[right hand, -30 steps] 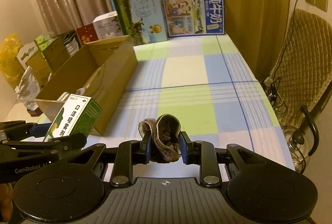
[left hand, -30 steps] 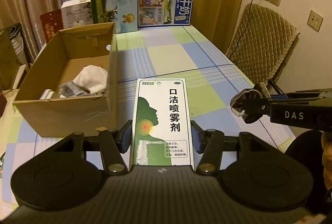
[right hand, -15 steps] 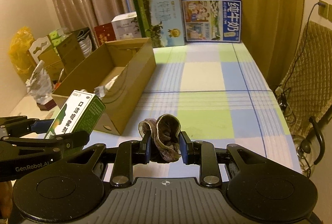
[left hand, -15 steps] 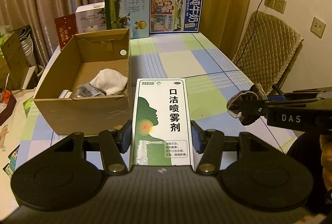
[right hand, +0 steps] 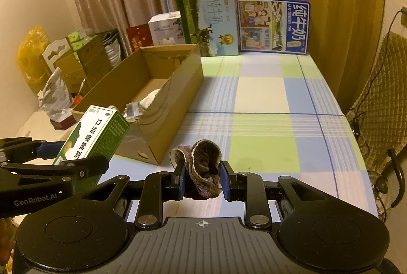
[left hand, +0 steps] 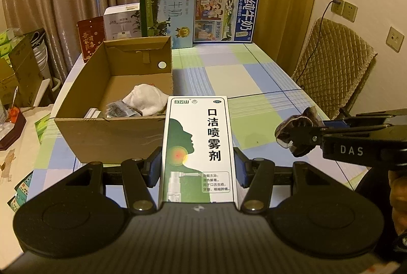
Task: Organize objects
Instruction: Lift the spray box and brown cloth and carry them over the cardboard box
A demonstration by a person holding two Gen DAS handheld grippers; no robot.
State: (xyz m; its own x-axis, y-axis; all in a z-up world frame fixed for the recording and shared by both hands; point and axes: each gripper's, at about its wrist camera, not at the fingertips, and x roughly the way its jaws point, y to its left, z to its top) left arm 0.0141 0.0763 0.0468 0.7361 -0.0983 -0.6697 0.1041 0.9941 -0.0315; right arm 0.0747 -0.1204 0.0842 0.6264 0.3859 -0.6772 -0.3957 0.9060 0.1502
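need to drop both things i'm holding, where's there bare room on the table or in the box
The checked tablecloth is bare from the cardboard box across to the chair-side edge, back to the milk cartons. Inside the box, the far half of the floor is free; the near end is crowded with a white cloth and small packets.

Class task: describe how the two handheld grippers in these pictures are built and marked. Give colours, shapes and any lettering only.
Both are matte black. The left gripper has a ribbed grey-black body, two round black discs at its sides, hinged link arms with silver rivets and blue finger pads. In the right wrist view its side reads GenRobot.AI. The right gripper has the same build, and its side reads DAS in the left wrist view.
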